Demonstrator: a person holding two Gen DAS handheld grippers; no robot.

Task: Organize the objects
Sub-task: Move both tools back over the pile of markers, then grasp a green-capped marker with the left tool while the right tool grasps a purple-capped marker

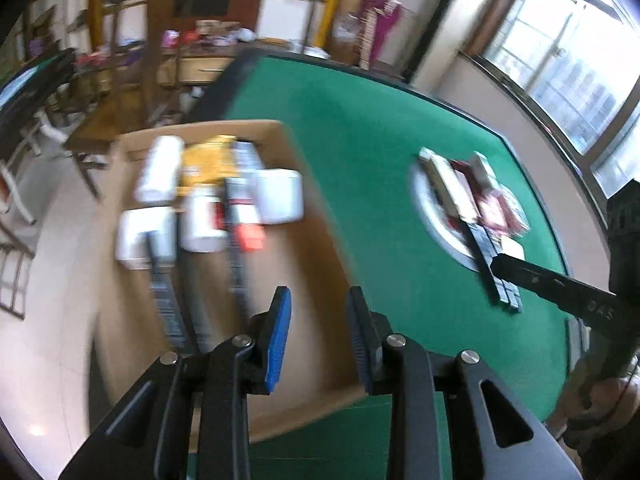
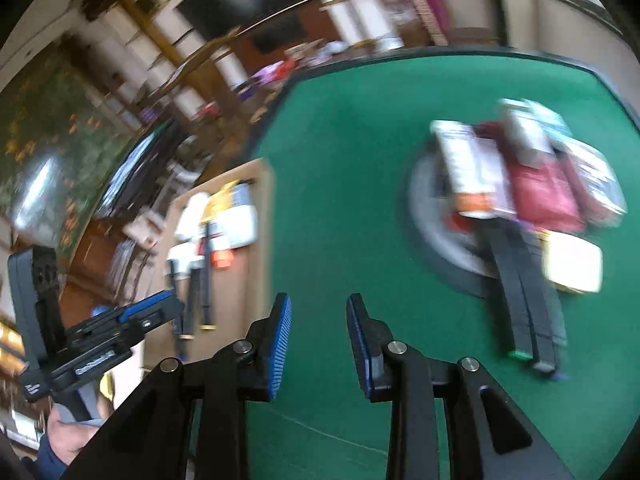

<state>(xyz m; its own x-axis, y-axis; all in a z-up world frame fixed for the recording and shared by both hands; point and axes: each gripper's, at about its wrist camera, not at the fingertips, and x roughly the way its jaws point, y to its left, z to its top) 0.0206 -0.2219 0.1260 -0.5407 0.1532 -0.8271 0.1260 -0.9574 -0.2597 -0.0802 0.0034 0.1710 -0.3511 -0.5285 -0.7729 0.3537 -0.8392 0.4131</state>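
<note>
A broad stretch of bare green table (image 1: 360,152) is left free between the cardboard tray (image 1: 308,216) on the left and the round plate (image 1: 430,216) on the right. The far end of the tray is crowded with white bottles (image 1: 158,170) and boxes (image 1: 246,204), blurred here; dark long items (image 1: 168,304) are laid along its nearer floor. The plate is heaped with boxes and packets (image 2: 544,192), and dark strips (image 2: 520,300) are stretched from it onto the felt. The near felt is unobstructed.
</note>
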